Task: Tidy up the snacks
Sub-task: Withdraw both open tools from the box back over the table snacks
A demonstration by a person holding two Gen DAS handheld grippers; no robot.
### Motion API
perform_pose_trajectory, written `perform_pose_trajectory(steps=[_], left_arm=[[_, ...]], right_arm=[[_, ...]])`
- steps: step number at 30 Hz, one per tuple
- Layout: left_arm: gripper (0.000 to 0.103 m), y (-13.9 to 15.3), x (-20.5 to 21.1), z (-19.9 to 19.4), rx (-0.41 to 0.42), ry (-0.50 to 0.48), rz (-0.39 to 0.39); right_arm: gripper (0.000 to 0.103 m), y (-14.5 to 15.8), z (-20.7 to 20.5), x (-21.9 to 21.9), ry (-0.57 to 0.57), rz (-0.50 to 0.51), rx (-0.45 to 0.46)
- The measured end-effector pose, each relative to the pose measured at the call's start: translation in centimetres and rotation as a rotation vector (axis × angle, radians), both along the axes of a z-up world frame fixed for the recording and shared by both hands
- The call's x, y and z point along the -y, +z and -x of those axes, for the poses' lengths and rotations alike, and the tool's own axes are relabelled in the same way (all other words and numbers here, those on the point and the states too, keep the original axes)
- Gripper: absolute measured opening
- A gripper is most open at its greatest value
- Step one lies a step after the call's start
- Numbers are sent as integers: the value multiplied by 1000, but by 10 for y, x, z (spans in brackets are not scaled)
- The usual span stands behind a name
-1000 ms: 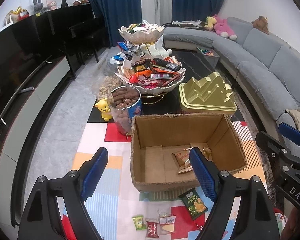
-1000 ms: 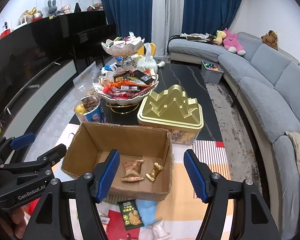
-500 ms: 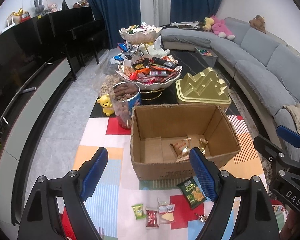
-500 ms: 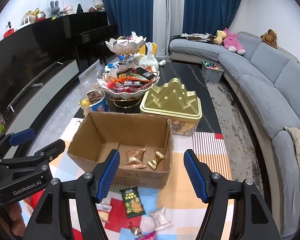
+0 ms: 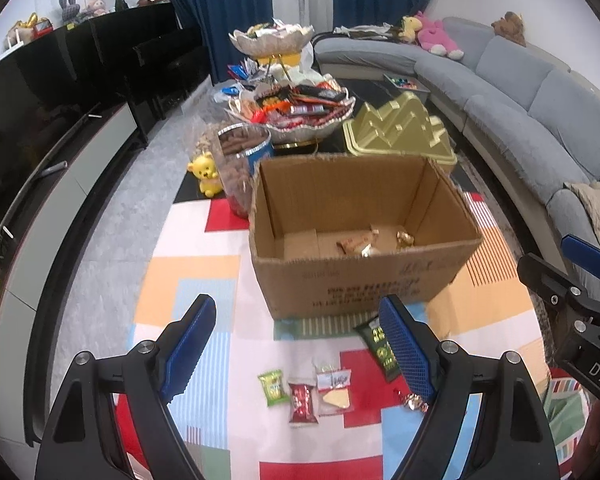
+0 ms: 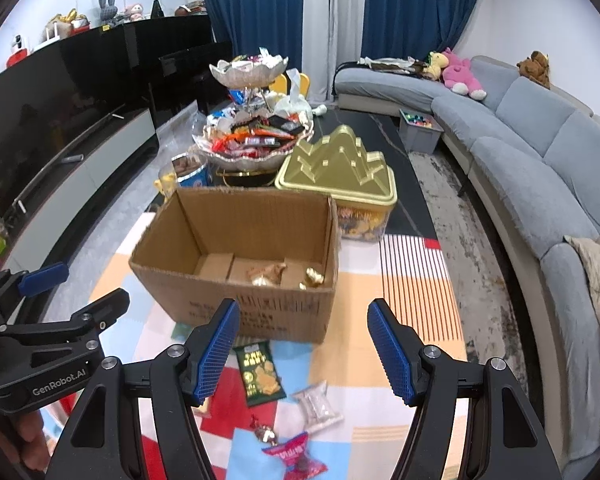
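A living room with blue curtains, a long grey sofa (image 6: pixel 540 140) along the right and a black cabinet on the left. On the floor lies a mat (image 5: pixel 188 280) of coloured blocks and stripes. An open cardboard box (image 5: pixel 352 276) stands on the mat. Inside it, on the bottom toward the right, lie a tan wrapped snack (image 5: pixel 356 242) and a gold-foil sweet (image 5: pixel 405 238). Behind the box are a gold mountain-shaped tin (image 6: pixel 338 172), a tiered snack bowl (image 5: pixel 296 116) heaped with packets, a tub of brown snacks (image 5: pixel 242 152) and a small yellow bear (image 5: pixel 206 168).

In front of the box, loose snacks lie on the mat: a dark green packet (image 6: pixel 258 372) just before the box wall, a light green packet (image 5: pixel 273 387), a red packet (image 5: pixel 302 400) touching a clear packet (image 5: pixel 334 386), a clear bag (image 6: pixel 318 402), a foil-wrapped sweet (image 6: pixel 264 434) and a pink wrapper (image 6: pixel 296 454).

The left gripper (image 5: pixel 298 344) hangs above the row of small packets, its fingers wide apart with nothing between them. The right gripper (image 6: pixel 304 348) hangs over the dark green packet and the clear bag, fingers also apart and holding nothing. Each gripper shows at the edge of the other's view, with a hand (image 6: pixel 24 436) on the left one's handle.
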State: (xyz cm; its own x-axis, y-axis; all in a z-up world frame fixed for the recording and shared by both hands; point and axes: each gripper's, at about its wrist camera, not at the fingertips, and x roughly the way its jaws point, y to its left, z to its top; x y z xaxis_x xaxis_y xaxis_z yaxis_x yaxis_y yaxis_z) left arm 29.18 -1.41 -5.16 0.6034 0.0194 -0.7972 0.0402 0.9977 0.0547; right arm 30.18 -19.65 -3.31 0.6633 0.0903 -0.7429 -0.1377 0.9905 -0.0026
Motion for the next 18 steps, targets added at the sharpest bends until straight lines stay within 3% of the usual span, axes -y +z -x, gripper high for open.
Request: perform_pose_trajectory(steps=[18], left_arm=[[84, -60, 2, 47, -10, -10, -21]], right_arm=[[67, -50, 52, -4, 0, 38, -16]])
